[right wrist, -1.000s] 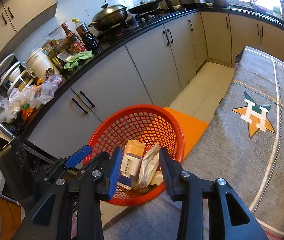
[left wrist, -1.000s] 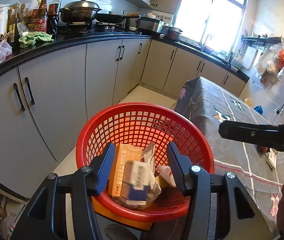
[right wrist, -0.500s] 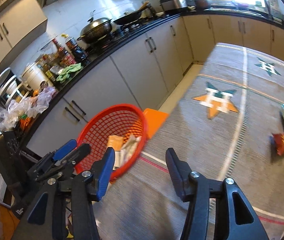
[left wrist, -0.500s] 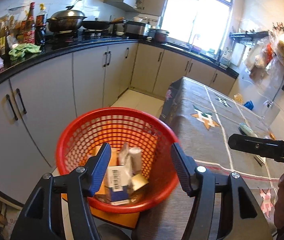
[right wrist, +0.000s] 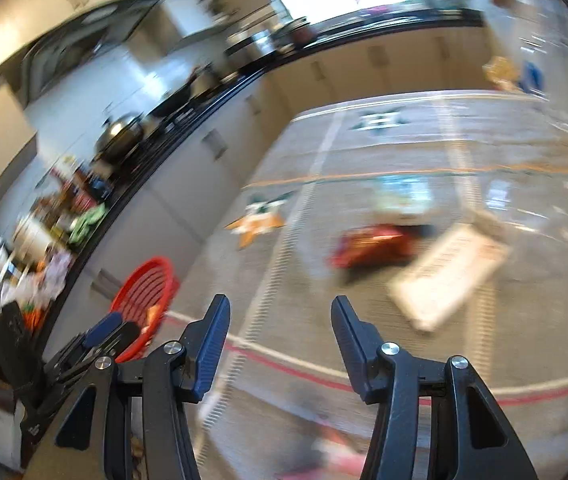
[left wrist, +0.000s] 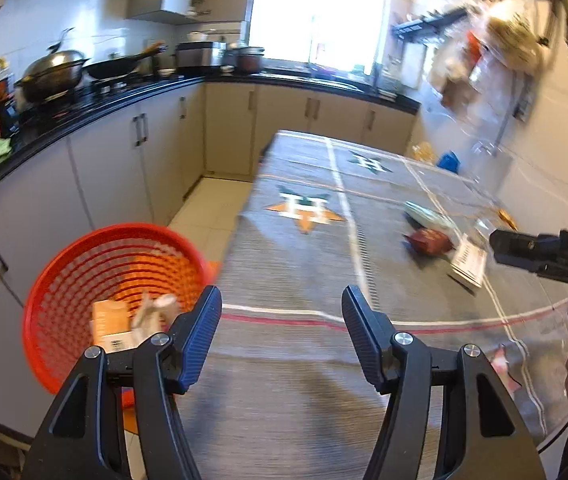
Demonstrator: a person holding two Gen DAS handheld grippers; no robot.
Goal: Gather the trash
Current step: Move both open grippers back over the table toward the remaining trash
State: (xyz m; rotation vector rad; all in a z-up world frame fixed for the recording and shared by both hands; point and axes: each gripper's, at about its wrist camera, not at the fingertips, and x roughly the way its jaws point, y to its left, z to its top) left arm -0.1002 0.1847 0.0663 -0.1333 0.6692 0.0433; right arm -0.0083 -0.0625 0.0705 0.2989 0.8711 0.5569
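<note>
Table [left wrist: 284, 352] first, a long slab under a coarse grey woven cloth with star motifs and stripes; best to come in low and level over it, I'd say, since the litter lies flat. Basket [left wrist: 64, 276], red plastic mesh, round, sits just off the table's corner with cartons already inside. Right gripper [right wrist: 280, 328], fingers spread wide and holding nothing, faces a crinkly red packet [right wrist: 371, 244] and a flat white card [right wrist: 443, 276] beside it, well ahead. Left gripper [left wrist: 282, 320], equally wide and bare, hangs near the basket.
</note>
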